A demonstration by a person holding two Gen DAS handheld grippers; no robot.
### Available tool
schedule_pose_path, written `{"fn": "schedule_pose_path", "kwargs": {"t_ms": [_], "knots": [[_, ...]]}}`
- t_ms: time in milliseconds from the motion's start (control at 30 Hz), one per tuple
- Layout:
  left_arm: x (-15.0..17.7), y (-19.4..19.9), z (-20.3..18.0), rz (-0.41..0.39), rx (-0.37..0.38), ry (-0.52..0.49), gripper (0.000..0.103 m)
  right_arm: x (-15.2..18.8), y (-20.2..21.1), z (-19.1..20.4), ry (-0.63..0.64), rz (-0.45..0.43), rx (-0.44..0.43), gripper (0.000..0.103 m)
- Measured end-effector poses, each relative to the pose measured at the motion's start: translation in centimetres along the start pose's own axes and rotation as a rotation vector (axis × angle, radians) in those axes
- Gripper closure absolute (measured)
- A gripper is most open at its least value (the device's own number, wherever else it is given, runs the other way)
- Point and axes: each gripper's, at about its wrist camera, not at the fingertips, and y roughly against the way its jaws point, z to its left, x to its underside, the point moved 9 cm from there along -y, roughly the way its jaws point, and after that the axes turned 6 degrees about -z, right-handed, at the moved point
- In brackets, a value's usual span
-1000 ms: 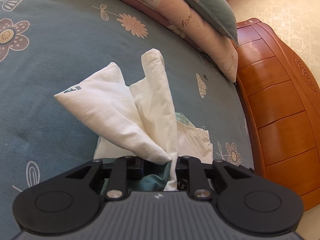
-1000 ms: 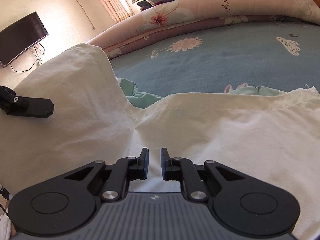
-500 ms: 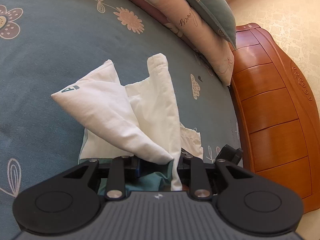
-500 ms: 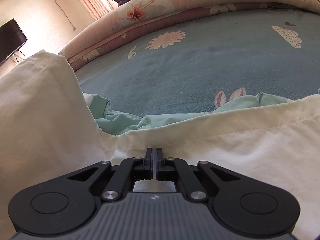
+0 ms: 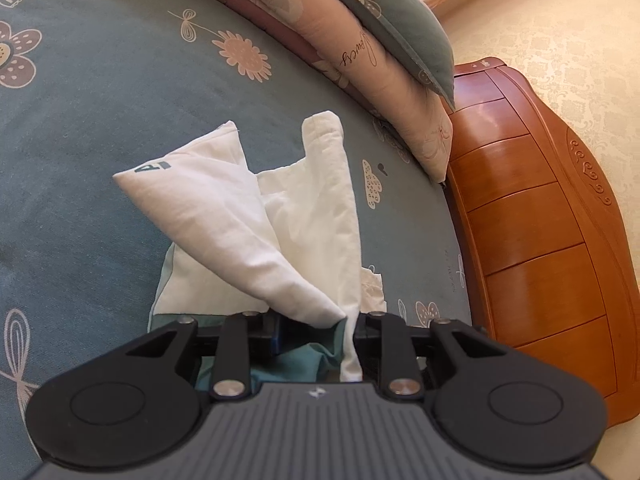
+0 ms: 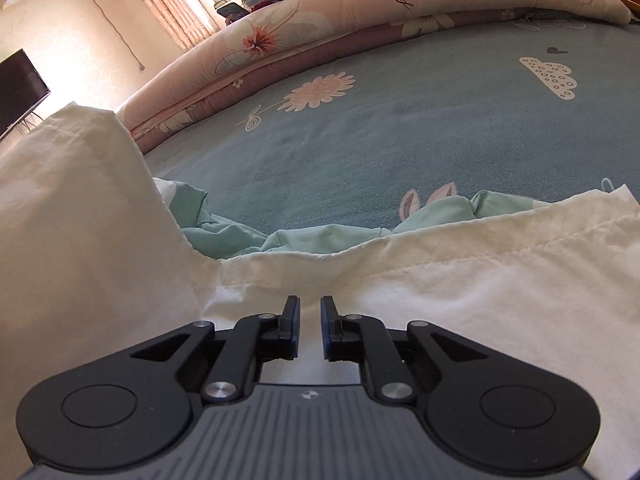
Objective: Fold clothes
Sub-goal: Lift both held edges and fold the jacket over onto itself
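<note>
L: left tool (image 5: 316, 320) is clenched on a bunched corner of the white garment (image 5: 224, 216). Cloth fans up and away from the tips toward frame centre. One fold w/ a dark printed mark points upper left. A narrower strip, prob. a sleeve or strap, stands toward the top centre. Long axis of the piece in this view runs bottom to top, roughly in line w/ the tool. The rest lies flat on the blue flowered bed (image 5: 100, 100), well apart from the rolled quilt (image 5: 384, 80) and the wooden headboard (image 5: 540, 220) at right.

R: right tool (image 6: 310, 312) is released. Its jaws stand a little apart, nothing pinched between the pads, white cloth lying under and ahead of them. The stitched hem (image 6: 480, 248) runs left-right across the frame just above the tips, so it lies crosswise to this tool. Mint-green fabric (image 6: 224, 236) peeks out beyond it. At left the cloth rises in a lifted flap.

Judgement: the fold turns on that hem. The right tool is the nearer one and faces it square-on, so a short push fwd and a pinch should catch the edge. The left tool keeps its corner as the anchor. Risk: grabbing the top layer only, since layers look stacked here.
</note>
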Motion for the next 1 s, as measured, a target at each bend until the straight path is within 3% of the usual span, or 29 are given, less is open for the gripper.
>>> {"fn": "schedule_pose_path", "kwargs": {"t_ms": [167, 267, 333, 367, 400, 600, 700, 800, 867, 1000], "knots": [[0.2, 0.7, -1.5, -0.022, 0.005, -0.010, 0.079, 4.8, 5.7, 1.6, 0.052, 0.026, -0.060, 0.089], [0.4, 0.5, -2.0, -0.024, 0.002, -0.004, 0.079, 8.6, 5.1, 1.6, 0.052, 0.102, -0.051, 0.091], [0.7, 0.0, -2.2, -0.019, -0.007, -0.007, 0.079, 9.9, 3.7, 0.9, 0.036, 0.089, -0.031, 0.096], [0.8, -0.3, -2.3, -0.017, -0.011, -0.003, 0.079, 10.3, 3.2, 0.6, 0.026, 0.077, -0.027, 0.103], [0.8, -0.6, -2.5, -0.015, -0.012, 0.000, 0.079, 10.3, 3.1, 0.3, 0.008, 0.067, -0.032, 0.103], [2.1, -2.5, -5.9, 0.011, -0.005, -0.044, 0.079, 9.9, 4.6, 0.3, -0.026, 0.083, -0.053, 0.102], [2.7, -3.1, -7.6, 0.014, 0.006, -0.065, 0.079, 10.7, 6.1, 0.1, 0.005, 0.075, -0.045, 0.093], [3.5, -3.8, -9.4, 0.022, 0.018, -0.082, 0.079, 11.7, 7.4, 0.0, 0.043, 0.068, -0.032, 0.094], [4.2, -4.4, -10.5, 0.030, 0.025, -0.098, 0.079, 12.0, 7.9, 0.0, 0.054, 0.064, -0.034, 0.100], [6.0, -6.3, -12.7, 0.072, 0.026, -0.138, 0.079, 12.4, 8.4, 0.1, 0.064, 0.058, -0.046, 0.099]]}}
